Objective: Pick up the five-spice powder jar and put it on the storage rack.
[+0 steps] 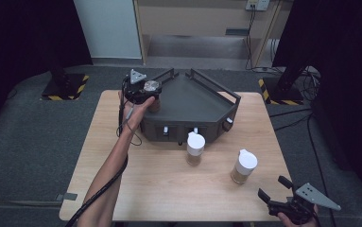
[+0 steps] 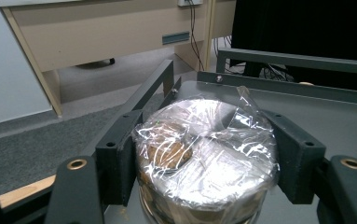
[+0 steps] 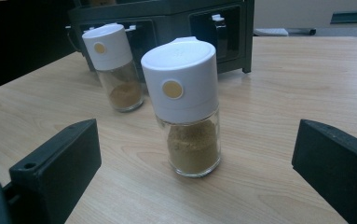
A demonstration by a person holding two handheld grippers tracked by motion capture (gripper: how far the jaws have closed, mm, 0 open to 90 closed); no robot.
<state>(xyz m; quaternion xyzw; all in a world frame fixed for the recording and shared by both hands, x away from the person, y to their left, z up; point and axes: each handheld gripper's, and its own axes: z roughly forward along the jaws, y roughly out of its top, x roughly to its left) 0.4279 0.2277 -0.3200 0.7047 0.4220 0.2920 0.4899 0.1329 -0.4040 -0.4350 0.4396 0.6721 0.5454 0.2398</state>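
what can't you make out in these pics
- Wrapped jar: in the left gripper view its base is cut off by the bottom edge, and crinkled film blurs the contents.
- The same jar in the high view: mostly hidden under the left gripper.
- Small white-topped items in the rack front slots: too small to identify.
- Right gripper: partly cut off by the bottom edge, high view.

Lab: black curtains (image 1: 22, 33); hazard-taped stand bases (image 1: 65, 87); floor cables (image 1: 292, 120).

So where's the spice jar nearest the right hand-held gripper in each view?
High view: spice jar at lower right on the table.
Left gripper view: not in it.
Right gripper view: spice jar at centre, between the jaws.
Shared landmark: dark grey rack.
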